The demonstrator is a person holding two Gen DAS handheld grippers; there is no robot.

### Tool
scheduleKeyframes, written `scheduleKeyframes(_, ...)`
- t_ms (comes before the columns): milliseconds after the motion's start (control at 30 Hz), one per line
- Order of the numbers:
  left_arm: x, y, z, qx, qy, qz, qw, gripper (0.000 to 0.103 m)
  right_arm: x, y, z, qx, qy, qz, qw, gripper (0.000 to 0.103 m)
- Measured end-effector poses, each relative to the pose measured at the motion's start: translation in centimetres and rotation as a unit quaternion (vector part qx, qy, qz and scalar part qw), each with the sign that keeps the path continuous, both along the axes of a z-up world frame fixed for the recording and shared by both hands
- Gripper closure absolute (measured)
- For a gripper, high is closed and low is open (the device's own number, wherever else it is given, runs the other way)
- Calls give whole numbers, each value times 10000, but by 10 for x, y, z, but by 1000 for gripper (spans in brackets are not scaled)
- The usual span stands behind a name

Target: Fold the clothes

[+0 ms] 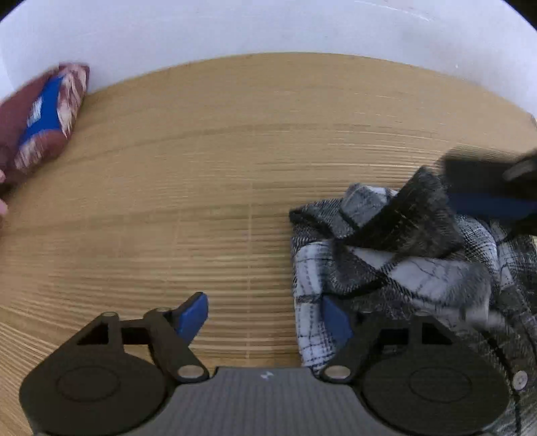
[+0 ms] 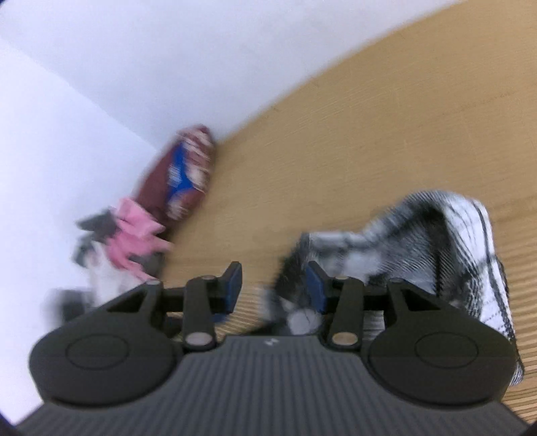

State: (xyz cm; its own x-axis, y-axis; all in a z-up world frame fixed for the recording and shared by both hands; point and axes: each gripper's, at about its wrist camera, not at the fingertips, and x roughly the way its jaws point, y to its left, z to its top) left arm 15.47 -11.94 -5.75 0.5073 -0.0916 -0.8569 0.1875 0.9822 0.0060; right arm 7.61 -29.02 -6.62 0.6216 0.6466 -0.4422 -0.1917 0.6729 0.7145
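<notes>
The crumpled black-and-white plaid flannel shirt (image 1: pixel 396 265) looks soft, light and floppy; pinch a hem edge. Left gripper (image 1: pixel 265 322) and right gripper (image 2: pixel 273 285) both gape empty.

A crumpled shirt (image 1: pixel 402 261) lies on the desk (image 1: pixel 218 167), at four o'clock in the left wrist view. A folded garment (image 1: pixel 47 114) sits at ten o'clock against the wall (image 1: pixel 235 26). In the right wrist view, a loose clothes pile (image 2: pixel 120 241) lies just before that garment.
</notes>
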Motion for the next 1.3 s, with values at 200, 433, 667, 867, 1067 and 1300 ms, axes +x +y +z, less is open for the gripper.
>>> scheduleKeyframes(200,4,33,-2,-885,183,273,9955,25,-6,7,19,-565,-537,199,9968,57)
scheduleKeyframes(433,-11,54,7,-975,140,485,9940,29,-2,43,14,-2132,-689,703,9721,60)
scheduleKeyframes(667,-33,44,54,-916,-588,140,9940,29,-7,21,24,-2808,-821,-49,9562,59)
scheduleKeyframes(867,-30,5,66,-635,-957,-701,9909,27,-80,-18,44,-2517,-829,342,9637,58)
scheduleKeyframes(1067,-48,-7,47,-553,-558,-992,9920,29,-94,-9,7,-3123,-453,885,9448,60)
scheduleKeyframes(1300,-73,-24,26,-657,-208,-1196,9904,26,-50,-8,-17,-2580,-6,528,9647,57)
